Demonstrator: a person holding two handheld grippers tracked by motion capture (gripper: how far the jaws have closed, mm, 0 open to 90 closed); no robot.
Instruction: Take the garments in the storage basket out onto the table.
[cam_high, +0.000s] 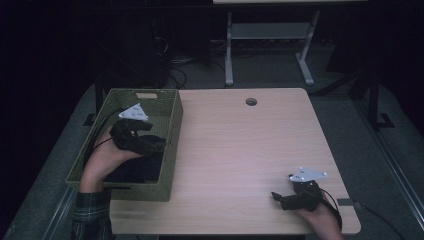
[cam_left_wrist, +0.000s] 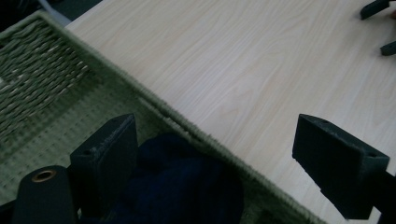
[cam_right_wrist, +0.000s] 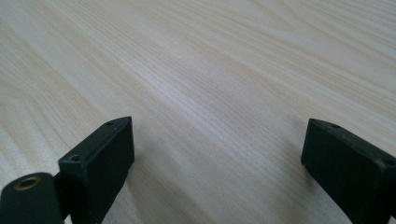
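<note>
Left gripper (cam_high: 150, 142) over green woven basket (cam_high: 172, 145), jaws wide, straddling its right wall; dark blue cloth (cam_left_wrist: 187, 186) lies in the basket's near right corner; best to shift left and lower so both jaws clear the wall before closing; right gripper (cam_high: 282, 198) wide, idle, near right on bare table (cam_high: 240, 150).
</note>
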